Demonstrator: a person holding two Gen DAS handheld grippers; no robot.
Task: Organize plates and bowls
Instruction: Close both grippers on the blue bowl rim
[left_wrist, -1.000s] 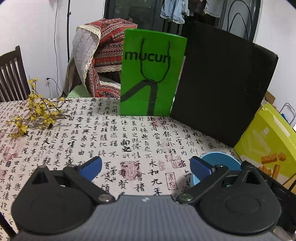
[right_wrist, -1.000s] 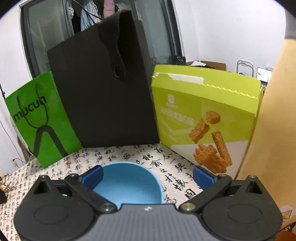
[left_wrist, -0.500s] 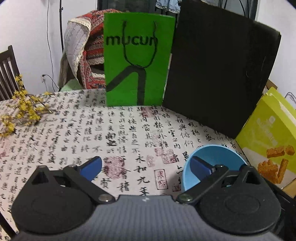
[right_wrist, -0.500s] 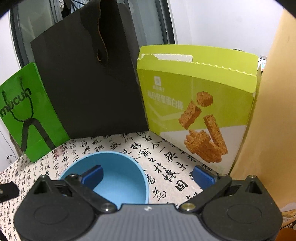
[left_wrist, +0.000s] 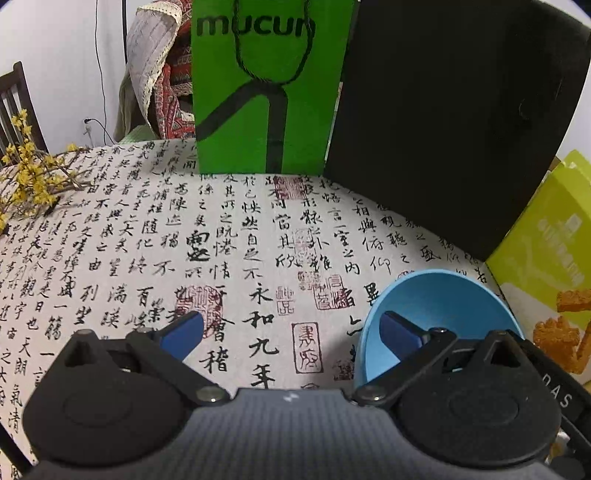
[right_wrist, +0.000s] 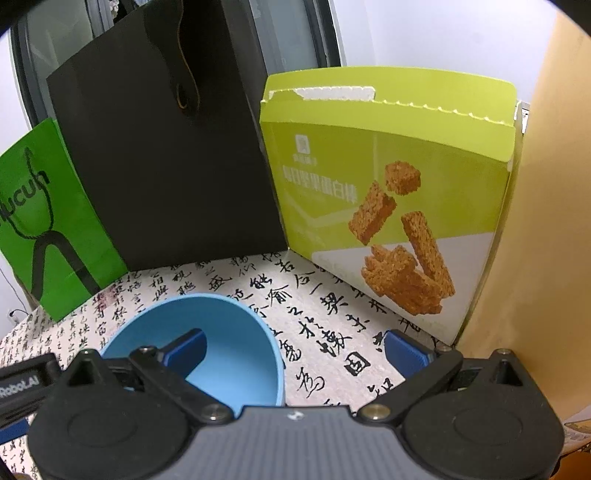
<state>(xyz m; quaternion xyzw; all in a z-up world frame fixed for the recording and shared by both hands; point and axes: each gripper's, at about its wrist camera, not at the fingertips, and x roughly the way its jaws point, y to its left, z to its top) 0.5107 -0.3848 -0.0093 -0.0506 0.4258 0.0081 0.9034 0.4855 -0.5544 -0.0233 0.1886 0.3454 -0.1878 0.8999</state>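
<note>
Left wrist view: left hand-held gripper (left_wrist: 291, 332) hangs over the counter (left_wrist: 147, 240) with jaws spread wide and nothing between them; its right finger overlaps the blue bowl (left_wrist: 439, 317) in this view, whether touching cannot be told.
Right wrist view: right hand-held gripper (right_wrist: 293, 349) is wide apart too, empty; its left finger lies over the bowl's opening (right_wrist: 236, 347), contact unclear.
Bowl position: upright on the calligraphy cloth, near the black paper bag (right_wrist: 162, 155) and the green snack box (right_wrist: 388, 184), between the two grippers.
Progress: judged early; the bowl is ungrasped, and no stack or sorted place shows.
Left to do: grasp the bowl and set it with the other dishes.
Hidden: no plates in view; the bowl's near rim is behind gripper bodies.
</note>
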